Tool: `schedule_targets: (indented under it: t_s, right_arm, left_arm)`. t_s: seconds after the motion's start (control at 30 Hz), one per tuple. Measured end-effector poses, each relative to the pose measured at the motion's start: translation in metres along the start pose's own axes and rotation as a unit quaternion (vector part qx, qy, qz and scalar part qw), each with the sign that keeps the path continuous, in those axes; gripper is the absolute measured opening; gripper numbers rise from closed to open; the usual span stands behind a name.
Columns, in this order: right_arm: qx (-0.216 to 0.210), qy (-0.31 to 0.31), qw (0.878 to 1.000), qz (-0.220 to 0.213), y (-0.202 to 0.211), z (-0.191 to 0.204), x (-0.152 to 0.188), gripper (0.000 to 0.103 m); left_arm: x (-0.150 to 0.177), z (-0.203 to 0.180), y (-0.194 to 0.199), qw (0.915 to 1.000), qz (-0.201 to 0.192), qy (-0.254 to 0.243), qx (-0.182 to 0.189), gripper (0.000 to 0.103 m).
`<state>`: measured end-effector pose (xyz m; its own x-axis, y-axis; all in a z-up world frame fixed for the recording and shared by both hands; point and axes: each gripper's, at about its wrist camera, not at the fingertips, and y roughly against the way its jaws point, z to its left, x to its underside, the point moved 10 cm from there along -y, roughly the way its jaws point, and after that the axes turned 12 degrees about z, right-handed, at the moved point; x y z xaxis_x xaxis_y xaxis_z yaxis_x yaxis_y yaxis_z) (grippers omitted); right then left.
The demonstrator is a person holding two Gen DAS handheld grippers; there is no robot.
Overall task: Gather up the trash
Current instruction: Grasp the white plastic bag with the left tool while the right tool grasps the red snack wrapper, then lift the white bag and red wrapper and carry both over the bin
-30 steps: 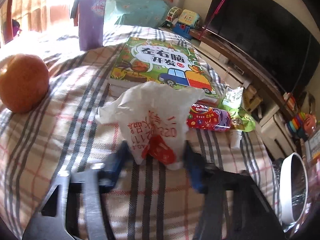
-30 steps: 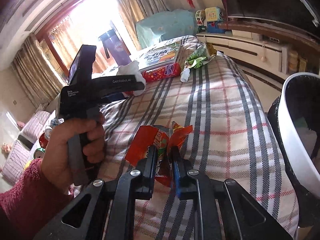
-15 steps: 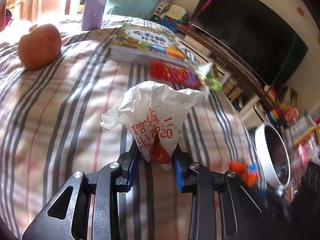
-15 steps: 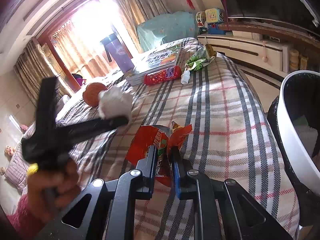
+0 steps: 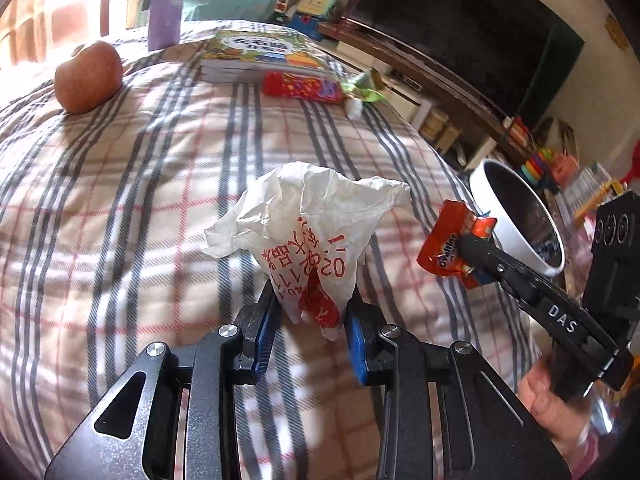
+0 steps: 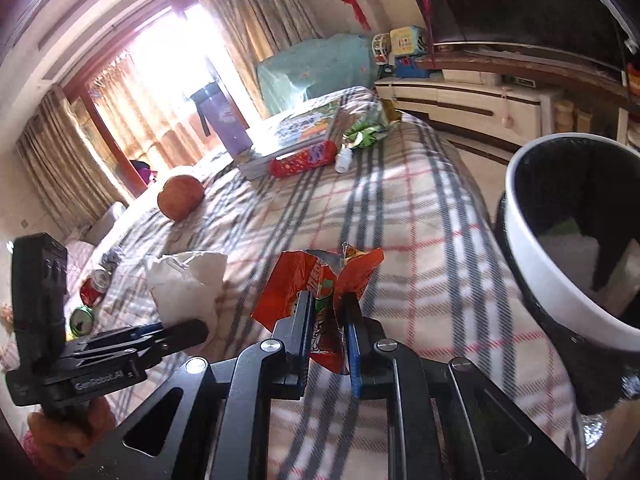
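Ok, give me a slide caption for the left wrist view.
Left gripper pinches a crumpled white plastic bag over the plaid bedspread; right gripper holds an orange wrapper beside the white bin.

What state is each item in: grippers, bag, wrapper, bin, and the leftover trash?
Left gripper: shut on the white plastic bag, lifted.
Right gripper: shut on the torn orange wrapper.
Trash bin: open.
Red candy pack: lying on the blanket, uncollected.
Green wrapper: crumpled, uncollected.

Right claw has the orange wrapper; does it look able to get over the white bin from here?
Probably yes. The right claw, shut on the orange wrapper, is beside the white bin, whose open mouth has nothing across it. The left claw with its crumpled white bag sits away to the other side.
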<state>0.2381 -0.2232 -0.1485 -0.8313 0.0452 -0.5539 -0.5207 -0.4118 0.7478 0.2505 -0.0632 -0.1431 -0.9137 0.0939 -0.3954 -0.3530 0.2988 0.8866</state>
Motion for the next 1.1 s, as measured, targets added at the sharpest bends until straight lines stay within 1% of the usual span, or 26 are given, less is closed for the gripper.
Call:
schedule_targets:
  t_s: [0.03, 0.07, 0.1, 0.13, 0.17, 0.23, 0.3, 0.4, 0.47, 0.5, 0.53, 0.57, 0.6, 0.7, 0.8, 0.97, 1.1]
  right_arm:
    - [-0.002, 0.000, 1.000, 0.006, -0.002, 0.000, 0.001, 0.020]
    - [-0.003, -0.003, 1.000, 0.010, -0.003, -0.001, 0.003, 0.020]
    - [-0.004, -0.008, 1.000, 0.011, -0.004, -0.002, 0.003, 0.022]
    - [-0.005, -0.011, 1.000, 0.013, -0.004, -0.003, 0.003, 0.032]
    - [-0.004, -0.013, 1.000, 0.013, -0.003, -0.004, 0.003, 0.038]
    - [-0.007, -0.017, 1.000, 0.009, 0.000, -0.005, 0.003, 0.061]
    - [-0.012, -0.019, 1.000, 0.003, 0.004, -0.004, 0.003, 0.068]
    - [-0.004, -0.014, 1.000, 0.002, 0.003, -0.002, 0.002, 0.068]
    - [-0.001, -0.012, 1.000, 0.006, -0.001, -0.001, 0.001, 0.065]
    - [0.001, -0.010, 1.000, 0.010, -0.003, 0.000, 0.002, 0.057]
    - [0.005, -0.007, 1.000, 0.011, -0.004, 0.001, 0.003, 0.040]
    - [0.008, -0.004, 1.000, 0.014, -0.005, 0.002, 0.004, 0.031]
    - [0.011, -0.001, 1.000, 0.017, -0.005, 0.002, 0.005, 0.019]
    - [0.012, 0.001, 1.000, 0.013, -0.001, 0.002, 0.006, 0.016]
    - [0.006, -0.001, 1.000, 0.003, 0.009, 0.002, 0.004, 0.016]
    - [0.010, -0.006, 1.000, -0.015, 0.028, -0.005, 0.003, 0.016]
    - [0.016, -0.013, 1.000, -0.020, 0.035, -0.012, 0.006, 0.016]
  left_arm:
    - [0.001, -0.001, -0.001, 1.0000, 0.001, -0.002, -0.003, 0.030]
    - [0.003, -0.002, -0.004, 1.0000, 0.002, -0.005, -0.008, 0.030]
    - [0.003, -0.003, -0.006, 0.9999, 0.002, -0.007, -0.012, 0.030]
    - [0.004, -0.003, -0.006, 0.9999, 0.000, -0.008, -0.013, 0.031]
    - [0.004, -0.003, -0.006, 0.9998, -0.004, -0.010, -0.015, 0.031]
    - [0.004, -0.002, -0.007, 0.9999, -0.007, -0.008, -0.012, 0.031]
    - [0.004, -0.002, -0.007, 0.9999, -0.011, -0.006, -0.009, 0.031]
    - [0.003, -0.002, -0.007, 0.9998, -0.016, -0.005, -0.012, 0.031]
    - [0.005, -0.005, -0.006, 0.9997, -0.017, -0.008, -0.017, 0.031]
    - [0.005, -0.005, -0.006, 0.9997, -0.016, -0.009, -0.018, 0.031]
    - [0.005, -0.005, -0.006, 0.9997, -0.015, -0.008, -0.016, 0.031]
    - [0.005, -0.006, -0.006, 0.9998, -0.015, -0.007, -0.014, 0.031]
    - [0.005, -0.007, -0.005, 0.9998, -0.014, -0.007, -0.011, 0.031]
    - [0.006, -0.014, -0.005, 0.9998, -0.010, -0.015, -0.011, 0.031]
    - [0.006, -0.023, -0.003, 0.9996, -0.012, -0.025, -0.010, 0.031]
    - [0.007, -0.038, 0.001, 0.9990, -0.014, -0.041, -0.014, 0.031]
    - [0.009, -0.048, 0.001, 0.9985, -0.012, -0.052, -0.014, 0.031]
